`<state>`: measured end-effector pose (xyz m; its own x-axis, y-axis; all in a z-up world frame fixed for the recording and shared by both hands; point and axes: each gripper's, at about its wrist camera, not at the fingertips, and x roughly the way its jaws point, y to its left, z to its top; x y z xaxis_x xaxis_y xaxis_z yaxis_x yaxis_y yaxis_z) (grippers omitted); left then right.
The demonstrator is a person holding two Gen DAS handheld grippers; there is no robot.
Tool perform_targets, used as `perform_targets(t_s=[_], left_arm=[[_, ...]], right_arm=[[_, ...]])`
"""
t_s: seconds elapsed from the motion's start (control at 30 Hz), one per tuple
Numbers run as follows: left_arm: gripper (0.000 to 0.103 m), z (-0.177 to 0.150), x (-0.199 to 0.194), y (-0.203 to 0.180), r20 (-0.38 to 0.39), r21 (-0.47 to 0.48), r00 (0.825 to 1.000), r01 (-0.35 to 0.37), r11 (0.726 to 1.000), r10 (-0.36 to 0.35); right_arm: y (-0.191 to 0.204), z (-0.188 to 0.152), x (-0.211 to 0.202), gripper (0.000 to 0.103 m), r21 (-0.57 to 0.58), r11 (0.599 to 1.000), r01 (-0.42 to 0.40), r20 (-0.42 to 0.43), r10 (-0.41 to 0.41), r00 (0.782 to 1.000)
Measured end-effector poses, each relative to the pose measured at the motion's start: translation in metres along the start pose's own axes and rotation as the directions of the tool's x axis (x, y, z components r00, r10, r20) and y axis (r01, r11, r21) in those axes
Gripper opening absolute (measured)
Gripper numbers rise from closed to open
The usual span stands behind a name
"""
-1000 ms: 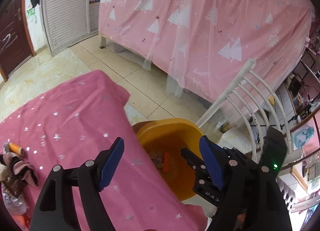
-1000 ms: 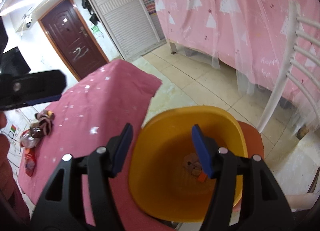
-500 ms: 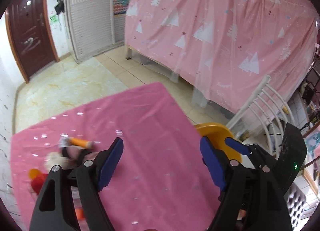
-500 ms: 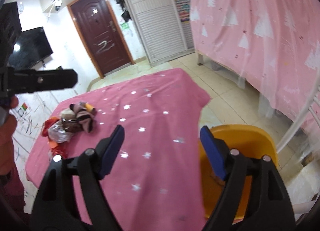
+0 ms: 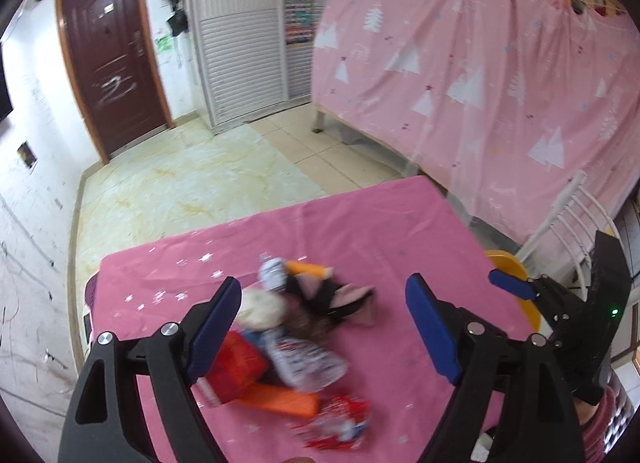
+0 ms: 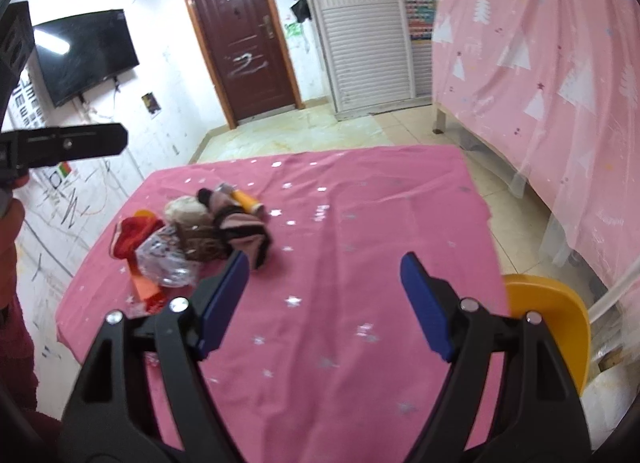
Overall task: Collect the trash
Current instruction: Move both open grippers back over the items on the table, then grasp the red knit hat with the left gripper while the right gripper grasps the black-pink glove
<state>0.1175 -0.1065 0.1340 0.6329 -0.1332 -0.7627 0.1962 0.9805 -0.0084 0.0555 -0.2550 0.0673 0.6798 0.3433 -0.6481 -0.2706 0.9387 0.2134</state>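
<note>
A tiled room with a dark brown door [image 6: 240, 47], a wall-mounted screen [image 6: 86, 53] and a long pink curtain [image 5: 480, 83] holds a tabletop [image 6: 360, 203] under a pink star-print cloth. The landmark here is the yellow bin [image 6: 560, 319], which sits just off one edge of the tabletop.

A second ago both cameras looked down into that bin, with a few scraps lying at its bottom; now both have swung away from it and face the trash pile [image 6: 192, 231], which lies well apart from the bin, toward the opposite end of the tabletop. It looks like one drop-off is finished and the next pickup is starting.

The left hand-held gripper [image 5: 324, 323] has its jaws spread wide, having just been opening, and nothing is clamped: the pile shows through the gap, below the fingers. The right hand-held gripper [image 6: 324, 299] is also apart and empty after widening, over bare cloth between the pile and the bin.

The pile holds crumpled wrappers, an orange tube [image 6: 248, 201] and a dark-and-pink cloth item [image 6: 240, 229], so plenty remains to collect.
</note>
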Motion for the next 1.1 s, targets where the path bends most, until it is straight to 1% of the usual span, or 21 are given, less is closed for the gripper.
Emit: perform_targets(t_s=[0.2, 0.37, 0.47, 0.57, 0.67, 0.77, 0.8, 0.87, 0.9, 0.97, 1.0, 1.07, 1.1], left_arm=[[0.078, -0.016, 0.005, 0.046, -0.030, -0.056, 0.999, -0.033, 0.998, 0.032], [0.078, -0.032, 0.015, 0.072, -0.064, -0.095, 0.997, -0.044, 0.995, 0.038], [0.078, -0.042, 0.023, 0.087, -0.093, -0.118, 0.995, -0.042, 0.992, 0.031], [0.078, -0.051, 0.035, 0.096, -0.122, -0.150, 0.992, -0.038, 0.988, 0.020], [0.078, -0.061, 0.050, 0.110, -0.157, -0.195, 0.988, -0.017, 0.981, -0.014], [0.076, -0.065, 0.062, 0.115, -0.173, -0.222, 0.984, 0.009, 0.975, -0.049], [0.074, -0.066, 0.066, 0.115, -0.174, -0.230, 0.983, 0.019, 0.973, -0.060], [0.058, -0.067, 0.073, 0.116, -0.186, -0.246, 0.978, 0.046, 0.968, -0.093], [0.053, -0.068, 0.078, 0.115, -0.197, -0.257, 0.974, 0.059, 0.965, -0.112], [0.036, -0.071, 0.085, 0.115, -0.206, -0.274, 0.969, 0.080, 0.958, -0.140], [0.033, -0.073, 0.087, 0.115, -0.203, -0.277, 0.969, 0.082, 0.957, -0.142], [0.024, -0.075, 0.087, 0.116, -0.195, -0.288, 0.970, 0.086, 0.954, -0.146], [0.021, -0.076, 0.087, 0.117, -0.190, -0.294, 0.970, 0.090, 0.952, -0.150]], right_arm=[[0.035, 0.007, 0.017, 0.075, -0.060, 0.998, -0.030, -0.033, 0.028, 0.999], [0.060, 0.012, 0.034, 0.075, -0.101, 0.994, -0.033, -0.059, 0.027, 0.998], [0.067, 0.016, 0.043, 0.077, -0.110, 0.993, -0.029, -0.071, 0.022, 0.997], [0.073, 0.020, 0.051, 0.084, -0.120, 0.993, -0.019, -0.078, 0.010, 0.997], [0.076, 0.025, 0.060, 0.084, -0.136, 0.991, -0.001, -0.092, -0.011, 0.996], [0.076, 0.030, 0.069, 0.084, -0.140, 0.990, 0.006, -0.103, -0.020, 0.994], [0.075, 0.031, 0.073, 0.084, -0.138, 0.990, 0.008, -0.108, -0.023, 0.994], [0.074, 0.032, 0.082, 0.084, -0.137, 0.990, 0.012, -0.122, -0.029, 0.992], [0.074, 0.033, 0.088, 0.084, -0.139, 0.990, 0.012, -0.132, -0.031, 0.991], [0.074, 0.034, 0.096, 0.084, -0.146, 0.989, 0.014, -0.145, -0.036, 0.989], [0.074, 0.035, 0.101, 0.084, -0.150, 0.989, 0.016, -0.151, -0.039, 0.988], [0.072, 0.036, 0.108, 0.084, -0.148, 0.989, 0.013, -0.162, -0.037, 0.986], [0.071, 0.037, 0.112, 0.084, -0.148, 0.989, 0.014, -0.169, -0.039, 0.985]])
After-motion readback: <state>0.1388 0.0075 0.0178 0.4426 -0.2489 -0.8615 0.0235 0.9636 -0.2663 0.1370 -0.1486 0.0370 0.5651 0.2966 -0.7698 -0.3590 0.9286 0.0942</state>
